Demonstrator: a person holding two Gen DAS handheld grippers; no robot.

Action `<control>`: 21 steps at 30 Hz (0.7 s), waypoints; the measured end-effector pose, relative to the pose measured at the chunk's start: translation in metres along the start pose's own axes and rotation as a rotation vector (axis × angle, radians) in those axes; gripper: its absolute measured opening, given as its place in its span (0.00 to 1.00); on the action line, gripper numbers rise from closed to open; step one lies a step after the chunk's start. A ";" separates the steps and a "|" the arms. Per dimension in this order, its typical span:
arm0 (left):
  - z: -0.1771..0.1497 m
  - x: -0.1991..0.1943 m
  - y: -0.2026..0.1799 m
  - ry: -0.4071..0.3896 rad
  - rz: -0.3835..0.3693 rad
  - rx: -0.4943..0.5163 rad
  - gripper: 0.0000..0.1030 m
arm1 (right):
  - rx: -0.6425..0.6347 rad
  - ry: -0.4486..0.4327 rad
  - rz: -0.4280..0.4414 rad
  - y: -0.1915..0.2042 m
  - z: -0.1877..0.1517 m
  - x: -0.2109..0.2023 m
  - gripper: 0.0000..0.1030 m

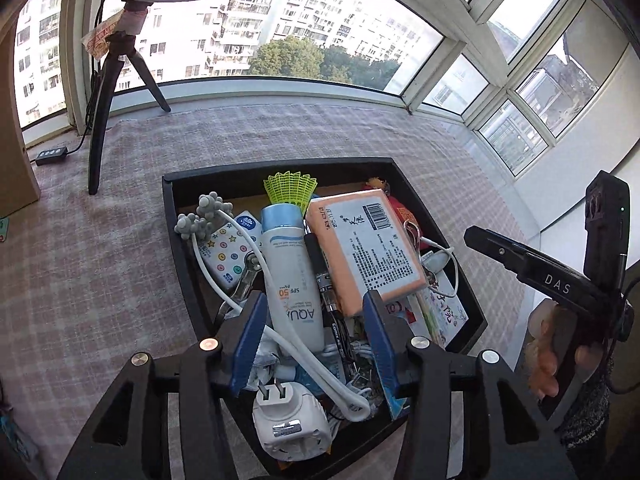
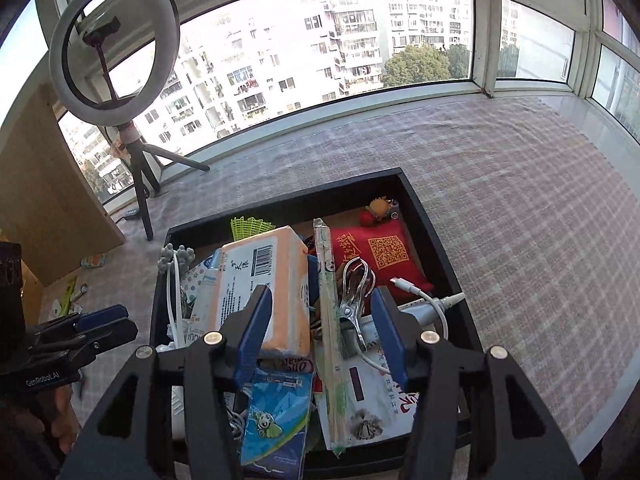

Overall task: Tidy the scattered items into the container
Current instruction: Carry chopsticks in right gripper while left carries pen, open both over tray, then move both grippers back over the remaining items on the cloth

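A black tray [image 1: 182,236] [image 2: 424,216] on the checked cloth is full of items: a white sunscreen bottle [image 1: 292,280], an orange tissue pack [image 1: 368,248] [image 2: 264,280], a green shuttlecock [image 1: 290,188], a white plug with cable [image 1: 288,420], a red pouch [image 2: 376,256], a metal clip [image 2: 354,292], wrapped chopsticks [image 2: 330,320]. My left gripper [image 1: 316,312] is open and empty just above the tray's near end. My right gripper [image 2: 320,312] is open and empty above the tray. The right gripper also shows in the left wrist view [image 1: 520,260], the left gripper in the right wrist view [image 2: 100,324].
A ring light on a tripod [image 2: 116,60] [image 1: 108,92] stands at the back left by the window. A wooden board [image 2: 52,188] leans at the left. A few small items [image 2: 80,280] lie on the cloth left of the tray. A power strip [image 1: 50,156] lies near the sill.
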State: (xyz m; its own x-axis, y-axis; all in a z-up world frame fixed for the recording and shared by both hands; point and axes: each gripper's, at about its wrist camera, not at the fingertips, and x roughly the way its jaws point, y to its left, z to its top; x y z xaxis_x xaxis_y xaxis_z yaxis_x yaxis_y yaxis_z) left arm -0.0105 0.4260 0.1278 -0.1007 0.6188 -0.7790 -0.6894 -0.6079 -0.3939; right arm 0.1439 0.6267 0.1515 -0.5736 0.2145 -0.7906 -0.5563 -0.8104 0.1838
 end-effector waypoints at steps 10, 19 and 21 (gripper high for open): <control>-0.014 -0.054 0.053 -0.060 0.077 -0.047 0.41 | -0.130 0.022 0.108 0.073 0.005 0.005 0.50; -0.069 -0.135 0.171 -0.117 0.232 -0.230 0.41 | -0.343 0.128 0.283 0.193 -0.015 0.029 0.49; -0.093 -0.153 0.204 -0.115 0.295 -0.295 0.41 | -0.400 0.166 0.320 0.226 -0.029 0.037 0.49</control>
State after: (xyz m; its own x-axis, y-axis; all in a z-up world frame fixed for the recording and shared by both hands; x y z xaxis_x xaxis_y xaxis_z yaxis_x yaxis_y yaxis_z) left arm -0.0687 0.1607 0.1211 -0.3537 0.4383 -0.8263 -0.3858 -0.8731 -0.2979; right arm 0.0145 0.4361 0.1472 -0.5561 -0.1405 -0.8191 -0.0777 -0.9725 0.2195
